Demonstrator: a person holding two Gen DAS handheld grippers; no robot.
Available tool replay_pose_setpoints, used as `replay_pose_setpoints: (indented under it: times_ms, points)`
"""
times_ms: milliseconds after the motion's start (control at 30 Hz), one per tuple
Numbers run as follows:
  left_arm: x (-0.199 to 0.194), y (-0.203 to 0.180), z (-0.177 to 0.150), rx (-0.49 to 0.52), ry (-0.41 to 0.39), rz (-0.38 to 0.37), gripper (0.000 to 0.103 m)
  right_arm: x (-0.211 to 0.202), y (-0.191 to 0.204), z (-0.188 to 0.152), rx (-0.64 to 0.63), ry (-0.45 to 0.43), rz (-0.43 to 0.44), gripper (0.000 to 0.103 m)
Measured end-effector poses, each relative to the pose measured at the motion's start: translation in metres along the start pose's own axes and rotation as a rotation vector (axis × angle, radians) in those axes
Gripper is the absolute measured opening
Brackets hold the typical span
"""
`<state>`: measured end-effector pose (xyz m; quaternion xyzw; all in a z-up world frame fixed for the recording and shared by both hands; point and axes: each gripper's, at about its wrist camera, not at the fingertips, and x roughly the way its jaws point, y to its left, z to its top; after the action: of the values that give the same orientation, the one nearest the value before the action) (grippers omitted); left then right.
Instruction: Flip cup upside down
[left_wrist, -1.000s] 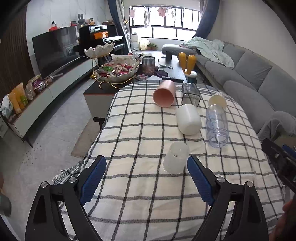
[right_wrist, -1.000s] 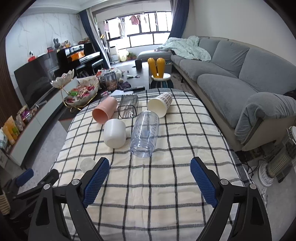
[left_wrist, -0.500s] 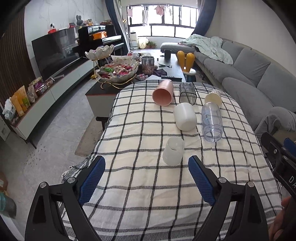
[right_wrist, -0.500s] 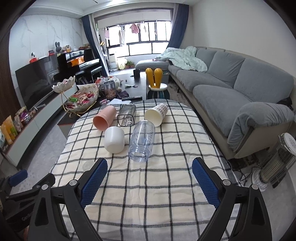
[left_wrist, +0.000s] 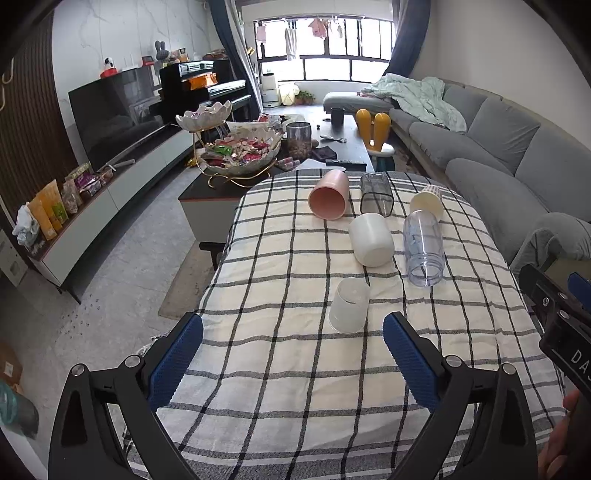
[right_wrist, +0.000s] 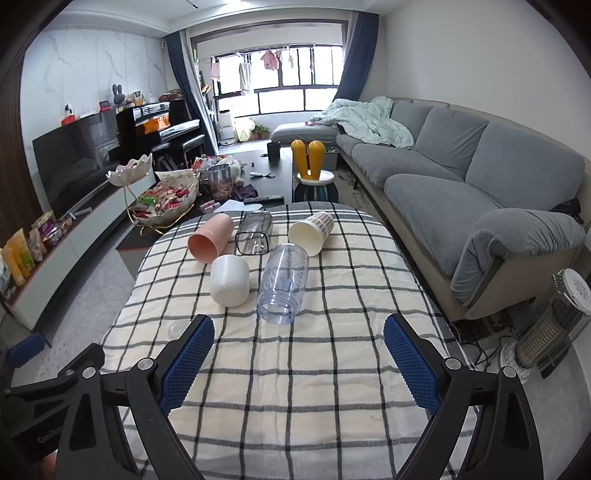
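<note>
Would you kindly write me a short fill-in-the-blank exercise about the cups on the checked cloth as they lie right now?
1. The frosted cup nearest the left gripper stands with its wider end ____.
2. The pink cup lies on its ____.
3. The fingers of the right gripper are spread ____ and hold nothing.
4. The clear bottle lies to the ____ of the white cup in the right wrist view.

Missing words: down; side; open; right

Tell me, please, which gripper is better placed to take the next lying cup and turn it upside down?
Probably right. The open right gripper faces the clear bottle-like cup lying just ahead. The open left gripper faces the frosted cup, which appears already inverted.
</note>
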<state>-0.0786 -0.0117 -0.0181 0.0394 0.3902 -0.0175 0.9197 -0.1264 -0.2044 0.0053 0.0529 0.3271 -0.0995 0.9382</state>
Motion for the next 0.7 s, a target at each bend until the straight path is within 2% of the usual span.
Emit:
replay_pose_setpoints:
  times_ms: [700]
  points:
    - [-0.0007,-0.0011,-0.0007,-0.002,0.001,-0.003,0.101,0.0009,0.0002,-0.0007,-0.001,0.0,0.0,0.093]
